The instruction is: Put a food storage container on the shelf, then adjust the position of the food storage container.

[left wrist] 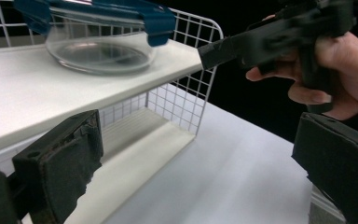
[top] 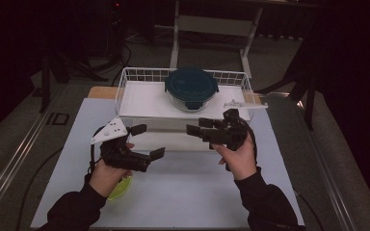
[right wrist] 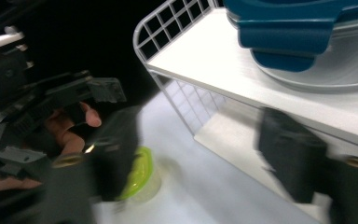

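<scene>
Both grippers hover low in frame, jaws parted, holding nothing: left gripper (top: 148, 141) at lower left, right gripper (top: 198, 129) just right of centre. Green-lidded container (top: 119, 188) sits under the left hand. Upper centre, blue-lidded glass bowl (top: 191, 88) rests on white wire shelf (top: 142, 98).

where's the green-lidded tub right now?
High view: the green-lidded tub sits on the white table, near-left, under the left hand.
</scene>
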`<control>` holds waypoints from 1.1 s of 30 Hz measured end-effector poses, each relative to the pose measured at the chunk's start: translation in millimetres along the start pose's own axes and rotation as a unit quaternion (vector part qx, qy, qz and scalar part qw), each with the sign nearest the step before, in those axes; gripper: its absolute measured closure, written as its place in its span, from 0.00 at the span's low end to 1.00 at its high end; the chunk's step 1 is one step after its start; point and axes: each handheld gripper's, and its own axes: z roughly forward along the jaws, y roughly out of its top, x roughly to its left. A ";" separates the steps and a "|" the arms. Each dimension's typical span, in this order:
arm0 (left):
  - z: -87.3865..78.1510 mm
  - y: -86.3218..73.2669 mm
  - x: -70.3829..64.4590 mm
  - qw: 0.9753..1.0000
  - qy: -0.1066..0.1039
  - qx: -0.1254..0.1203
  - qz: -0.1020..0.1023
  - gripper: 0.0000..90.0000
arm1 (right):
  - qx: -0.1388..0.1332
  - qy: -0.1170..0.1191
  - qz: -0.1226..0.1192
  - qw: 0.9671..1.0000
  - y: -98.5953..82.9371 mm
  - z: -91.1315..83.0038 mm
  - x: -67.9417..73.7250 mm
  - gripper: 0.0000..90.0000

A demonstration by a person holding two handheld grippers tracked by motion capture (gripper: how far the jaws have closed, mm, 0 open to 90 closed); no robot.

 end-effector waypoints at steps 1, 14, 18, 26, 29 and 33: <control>-1.0 -2.2 -0.7 1.000 -0.005 -0.002 0.000 0.01 | -0.001 0.011 -0.013 1.000 -3.9 -1.6 0.3 0.18; -24.8 -35.1 -1.1 1.000 -0.022 0.019 -0.009 0.00 | -0.026 -0.004 -0.087 0.996 -49.2 -24.8 2.8 0.17; -34.9 -40.0 3.9 0.999 -0.024 0.016 -0.020 0.00 | -0.030 -0.008 -0.105 0.994 -63.5 -31.7 5.3 0.17; -51.4 -53.4 5.8 1.000 0.001 0.025 0.006 0.00 | -0.026 -0.018 -0.113 0.993 -88.3 -38.0 3.8 0.16; -56.6 -59.1 9.0 1.000 0.004 0.027 0.008 0.01 | -0.030 -0.025 -0.119 0.992 -97.1 -41.0 1.0 0.16; -64.8 -69.7 17.4 0.999 0.014 0.029 0.007 0.01 | -0.024 -0.036 -0.110 0.993 -108.5 -44.2 -7.3 0.16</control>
